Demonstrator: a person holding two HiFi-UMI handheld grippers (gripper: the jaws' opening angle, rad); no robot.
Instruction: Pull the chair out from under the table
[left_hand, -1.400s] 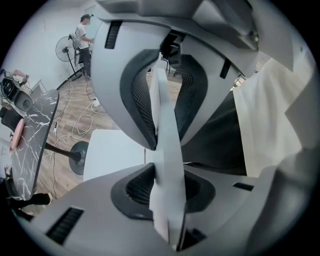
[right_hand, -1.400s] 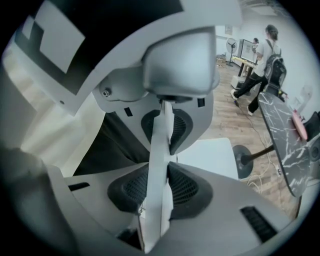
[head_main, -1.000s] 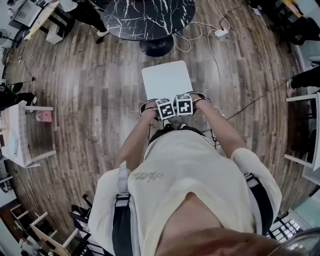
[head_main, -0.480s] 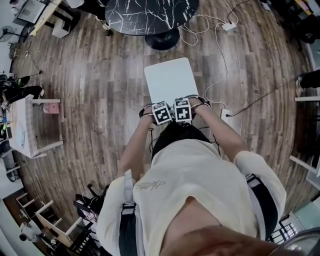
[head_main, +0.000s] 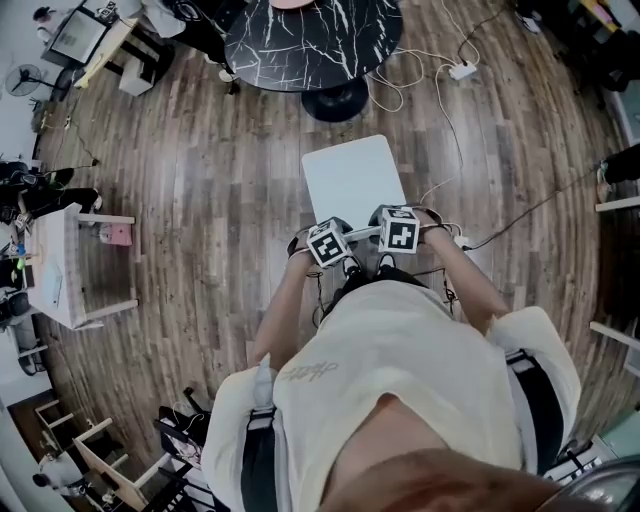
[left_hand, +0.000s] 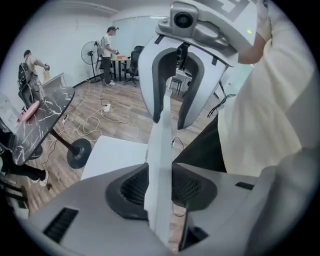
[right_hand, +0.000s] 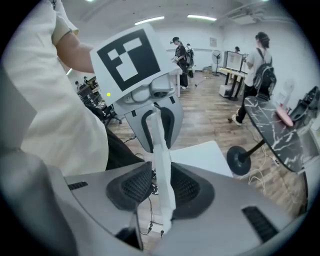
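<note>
Nearest me, my left gripper (head_main: 328, 243) and right gripper (head_main: 397, 229) hang side by side at the backrest (left_hand: 159, 145) of the white chair (head_main: 352, 178). Both pairs of fingers (left_hand: 131, 189) have just been opening and now stand released, with the thin backrest edge between them. Beyond, the chair stands on the wood floor (head_main: 200, 190), out from under the black marble desk (head_main: 310, 40), with a gap between them.

Bright, even light from ceiling strips (right_hand: 150, 21); heavy fisheye warp, dark corners.
</note>
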